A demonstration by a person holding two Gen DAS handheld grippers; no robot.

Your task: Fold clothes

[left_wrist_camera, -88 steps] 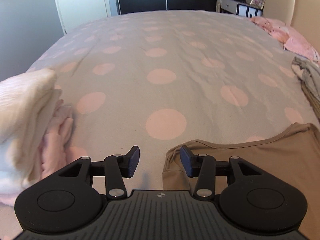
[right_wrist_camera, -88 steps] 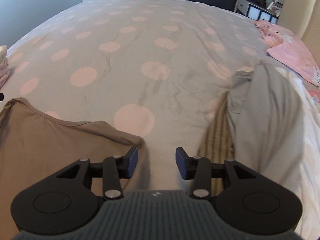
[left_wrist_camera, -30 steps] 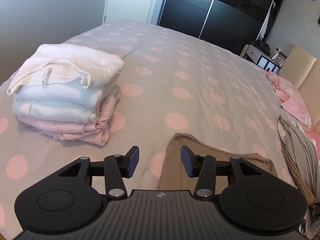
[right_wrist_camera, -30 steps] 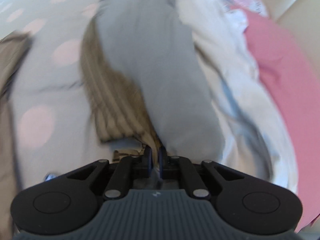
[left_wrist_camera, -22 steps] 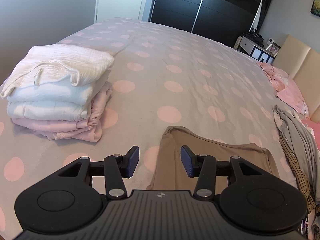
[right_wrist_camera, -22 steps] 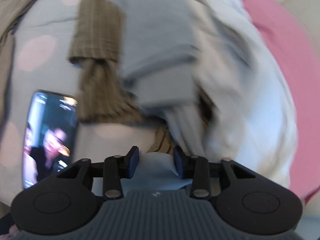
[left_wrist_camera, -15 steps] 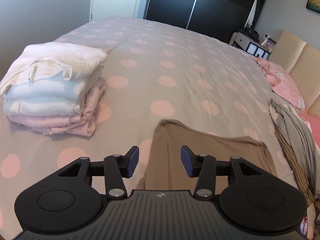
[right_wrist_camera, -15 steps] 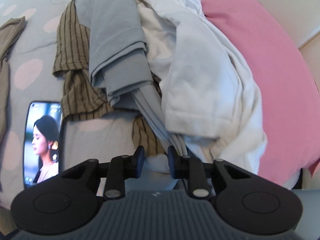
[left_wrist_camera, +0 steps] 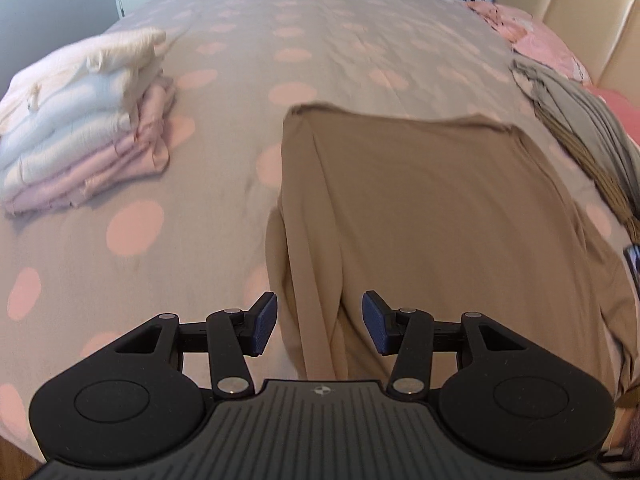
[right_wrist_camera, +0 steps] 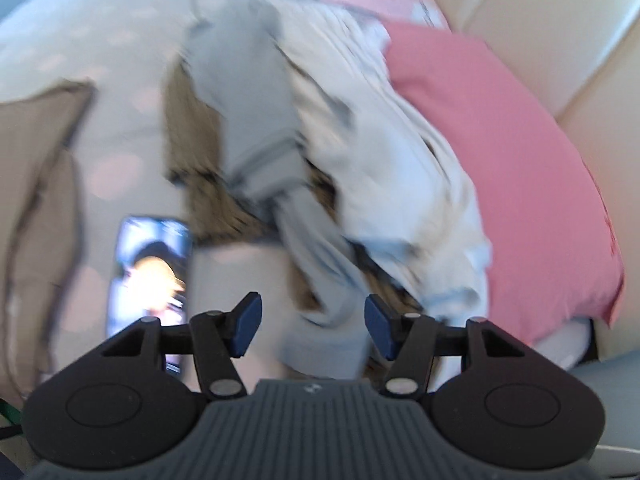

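A tan shirt lies spread on the dotted bedspread, its folded left edge running down between the fingers of my left gripper, which stands open just above it. My right gripper is open over a heap of unfolded clothes: a grey garment, a brown striped one and a white one. A grey fold lies between the right fingers without being pinched. The right wrist view is blurred.
A stack of folded white and pink clothes sits at the left of the bed. A phone with a lit screen lies beside the heap. A pink pillow and a beige headboard are at the right.
My left gripper has dropped and moved in over the tan shirt's left edge. My right gripper was shut on the grey garment a second ago; it has opened wide and shifted over the heap.
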